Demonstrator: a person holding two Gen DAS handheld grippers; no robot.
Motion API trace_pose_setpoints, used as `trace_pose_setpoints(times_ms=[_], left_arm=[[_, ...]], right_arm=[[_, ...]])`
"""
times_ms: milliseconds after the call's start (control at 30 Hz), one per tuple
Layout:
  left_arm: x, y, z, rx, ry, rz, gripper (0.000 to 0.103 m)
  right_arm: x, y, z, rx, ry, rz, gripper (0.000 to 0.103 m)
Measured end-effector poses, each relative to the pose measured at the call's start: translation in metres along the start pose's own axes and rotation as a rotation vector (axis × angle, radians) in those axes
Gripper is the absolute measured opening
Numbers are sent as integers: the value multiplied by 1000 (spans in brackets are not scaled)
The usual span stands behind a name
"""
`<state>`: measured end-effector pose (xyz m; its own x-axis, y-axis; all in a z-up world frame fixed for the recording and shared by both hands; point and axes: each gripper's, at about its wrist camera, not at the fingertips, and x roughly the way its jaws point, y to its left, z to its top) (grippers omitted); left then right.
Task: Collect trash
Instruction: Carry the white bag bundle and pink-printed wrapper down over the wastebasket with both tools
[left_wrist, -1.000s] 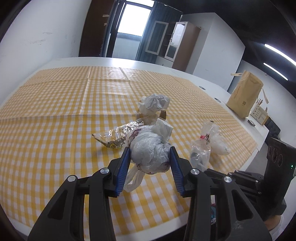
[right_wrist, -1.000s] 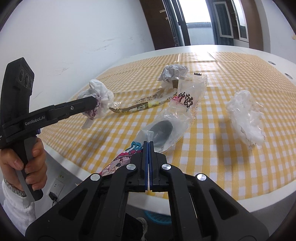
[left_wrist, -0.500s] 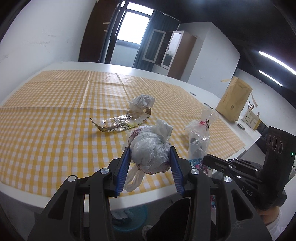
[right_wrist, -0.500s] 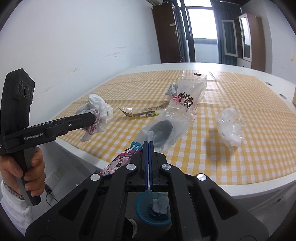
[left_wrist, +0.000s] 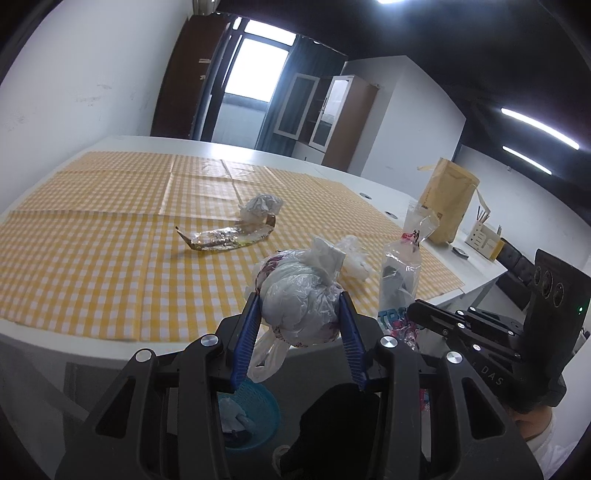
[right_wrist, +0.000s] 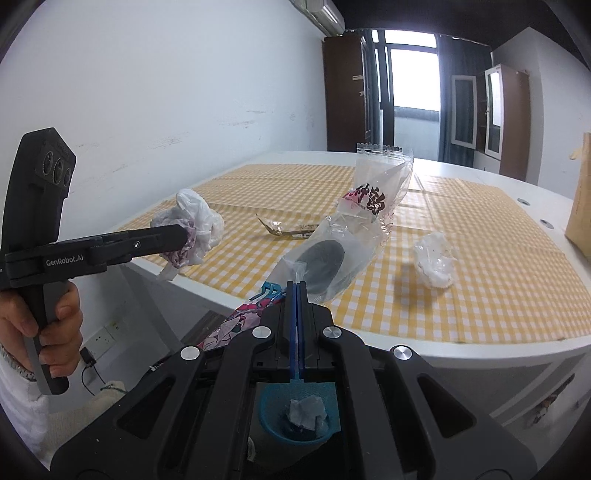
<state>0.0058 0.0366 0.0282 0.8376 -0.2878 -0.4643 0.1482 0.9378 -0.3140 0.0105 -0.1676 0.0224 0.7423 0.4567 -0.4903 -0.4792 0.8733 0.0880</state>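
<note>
Left wrist view: the left gripper was clenched on a knotted white plastic bag, held above the table edge with its knot pointing away and its loose tail hanging toward the blue basket on the floor. A flattened foil wrapper lay crosswise on the checked cloth.

Right wrist view: the right gripper was pinched shut on a clear snack packet, whose long axis ran away from the camera, sealed end uppermost. A crumpled clear wrap lay on the cloth, to the right
</note>
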Motion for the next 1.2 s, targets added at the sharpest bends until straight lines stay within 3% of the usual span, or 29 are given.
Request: trace_pose_setpoints(times_ms=[233, 600, 933, 1200], left_arm=[[-10, -7, -36, 7, 48, -5, 42], [19, 6, -100, -40, 197, -3, 41], [59, 26, -136, -82, 305, 9, 41], [89, 49, -158, -125, 373, 24, 41]], right_arm=[[-16, 2, -32, -25, 56, 22, 0], [-5, 21, -89, -70, 218, 69, 0], [38, 35, -133, -43, 359, 136, 0], [85, 23, -159, 19, 450, 151, 0]])
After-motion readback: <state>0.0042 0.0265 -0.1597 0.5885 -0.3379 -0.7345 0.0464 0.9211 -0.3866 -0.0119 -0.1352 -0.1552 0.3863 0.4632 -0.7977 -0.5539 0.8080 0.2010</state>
